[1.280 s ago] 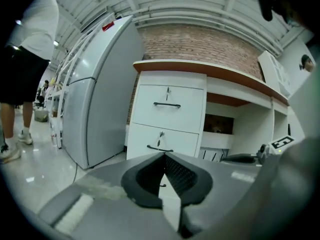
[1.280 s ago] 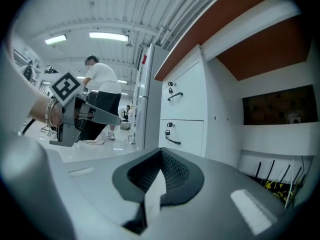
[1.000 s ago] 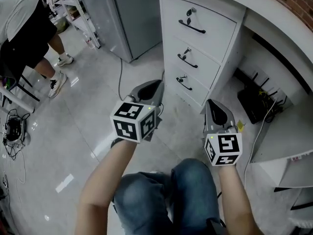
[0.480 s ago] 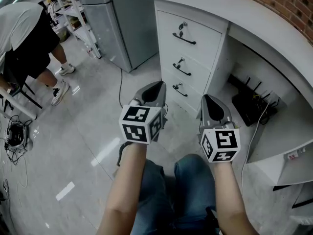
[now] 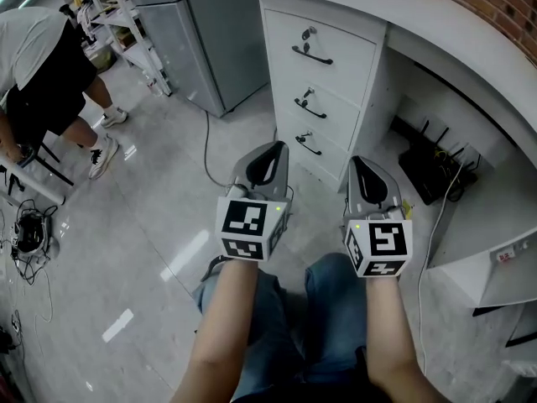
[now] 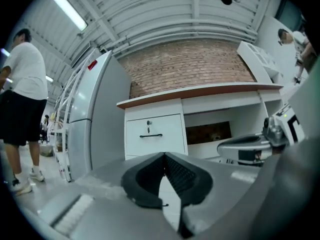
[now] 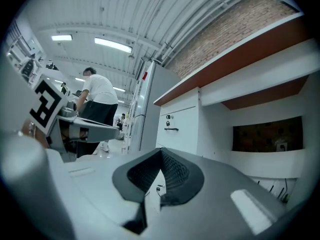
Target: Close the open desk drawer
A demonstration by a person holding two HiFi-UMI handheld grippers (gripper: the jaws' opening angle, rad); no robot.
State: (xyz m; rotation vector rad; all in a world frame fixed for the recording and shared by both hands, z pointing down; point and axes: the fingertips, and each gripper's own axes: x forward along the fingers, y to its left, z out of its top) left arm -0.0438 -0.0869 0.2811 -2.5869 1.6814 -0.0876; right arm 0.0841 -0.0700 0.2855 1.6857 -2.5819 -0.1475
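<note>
White-painted drawers (image 5: 323,82) are stacked at the desk's end, ahead of both grippers; none is seen plainly pulled out. A stiff, easy-sliding front is expected, best pushed flat beside its black handle (image 5: 312,55). The left gripper (image 5: 270,149) and right gripper (image 5: 362,165) are closed and empty.

No legible text anywhere. Cubes on the left gripper (image 5: 267,156) and right gripper (image 5: 365,168) carry only black-and-white square markers, no characters. White label (image 5: 504,257) on the shelf (image 5: 470,280) edge: red print, too small. Red sticker (image 6: 92,64) on the fridge (image 6: 95,119): unreadable.
</note>
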